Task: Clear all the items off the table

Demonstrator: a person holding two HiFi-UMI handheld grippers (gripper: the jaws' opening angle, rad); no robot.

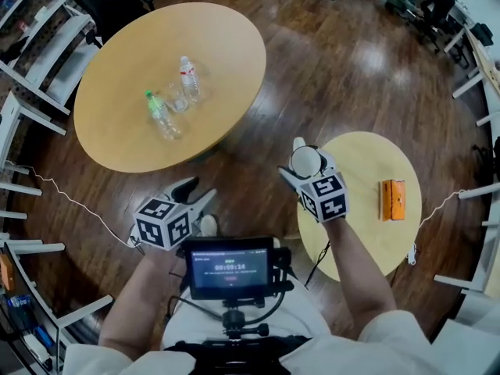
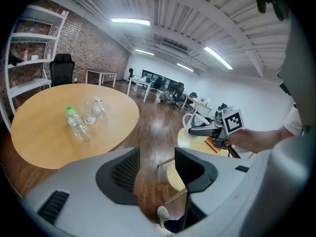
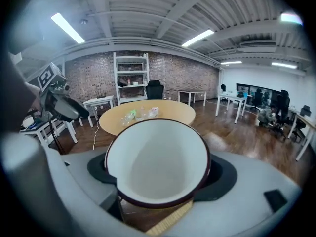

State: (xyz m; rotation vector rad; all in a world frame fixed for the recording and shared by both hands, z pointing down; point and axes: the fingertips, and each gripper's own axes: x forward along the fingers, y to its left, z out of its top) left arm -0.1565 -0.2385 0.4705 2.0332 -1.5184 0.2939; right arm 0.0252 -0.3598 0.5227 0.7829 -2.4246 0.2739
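Right tongs (image 3: 160, 173) grip a white cup (image 3: 158, 157); round table (image 3: 178, 113) beyond, seemingly bearing bottles (image 3: 139, 115)

Wooden floor (image 1: 328, 53), white shelving (image 3: 131, 72), black chair (image 2: 63, 65)

Head view: from high up, facing steeply down; takes in big round table (image 1: 117, 123), small round table (image 1: 367, 170), with left gripper (image 1: 197, 194) and right gripper (image 1: 306, 166) close below. Left gripper view: low, along own jaws, facing out across the room; shares big round table at left, small round table and right gripper at right. Right gripper view: along own jaws, hard up against white cup (image 3: 158, 162); shares big round table beyond, left gripper at left edge.
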